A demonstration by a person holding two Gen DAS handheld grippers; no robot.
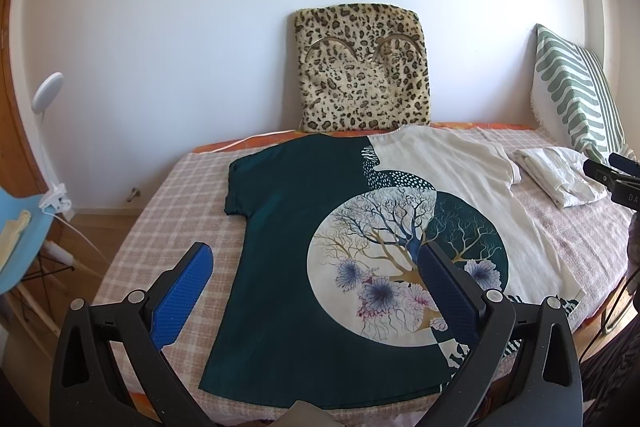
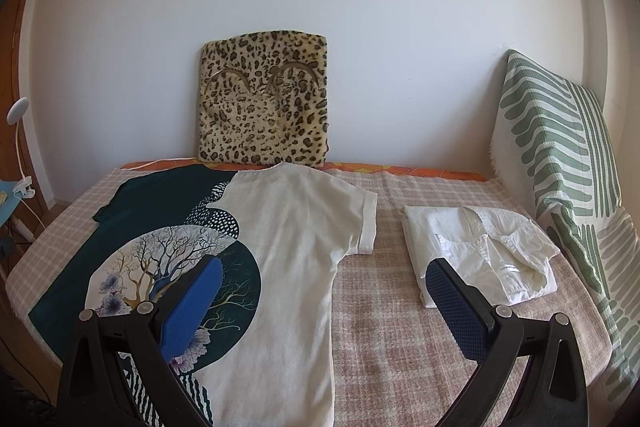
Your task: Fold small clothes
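A T-shirt [image 1: 280, 239], half dark green and half cream with a round tree-and-flower print, lies spread flat on the bed; it also shows in the right wrist view [image 2: 296, 251]. My left gripper [image 1: 316, 259] is open and empty, above the shirt's lower part. My right gripper [image 2: 324, 271] is open and empty, above the shirt's cream side and the bedcover. A folded white shirt [image 2: 480, 255] lies to the right of the T-shirt; it also shows in the left wrist view [image 1: 556, 175]. The tip of the right gripper shows at the right edge of the left wrist view.
The bed has a pink checked cover [image 2: 400, 327]. A leopard-print cushion [image 2: 264, 99] leans on the wall behind. A green-and-white striped pillow [image 2: 560, 155] stands at the right. A blue chair [image 1: 20, 227] and a white lamp [image 1: 48, 91] stand left of the bed.
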